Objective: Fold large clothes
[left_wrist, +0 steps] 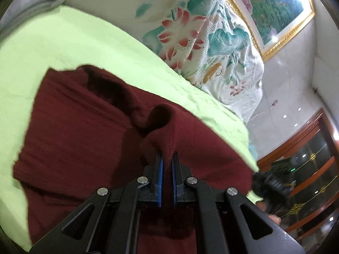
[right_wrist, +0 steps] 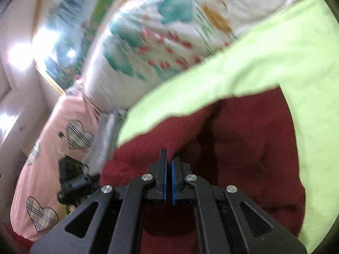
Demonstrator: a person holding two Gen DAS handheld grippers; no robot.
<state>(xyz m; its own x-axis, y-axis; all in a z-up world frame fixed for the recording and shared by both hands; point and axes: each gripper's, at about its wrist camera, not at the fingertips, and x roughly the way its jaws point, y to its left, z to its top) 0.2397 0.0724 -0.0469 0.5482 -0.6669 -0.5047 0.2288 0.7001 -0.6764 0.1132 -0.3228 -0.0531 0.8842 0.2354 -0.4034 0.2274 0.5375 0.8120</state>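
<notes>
1. Fingers [left_wrist: 158,169] of left gripper [left_wrist: 167,158]: black with blue pads, pinched tight on a raised fold of dark red knit garment [left_wrist: 84,127], cloth bunched up between the pads
2. Left view, far left: grey folded cloth [left_wrist: 31,2] at the upper corner, lying beyond the light green sheet [left_wrist: 63,42]
3. Left view, centre: garment spread on the green sheet, partly folded, one ridge of cloth pulled up toward the pads
4. Left view, right: floral quilt [left_wrist: 201,38] bunched behind the sheet, gold-framed painting [left_wrist: 275,6] on the wall above, wooden cabinet [left_wrist: 307,158] at the lower right
5. Right view, far left: pink cover with plaid hearts [right_wrist: 53,158], dark blurred device beside it (hard to tell what)
6. Right view, centre: right gripper [right_wrist: 169,160] closed, pads nearly meeting on an edge of the same red garment [right_wrist: 254,137]
7. Right view, right: green sheet [right_wrist: 275,48] wrapping around the garment, floral quilt [right_wrist: 148,31] blurred above
</notes>
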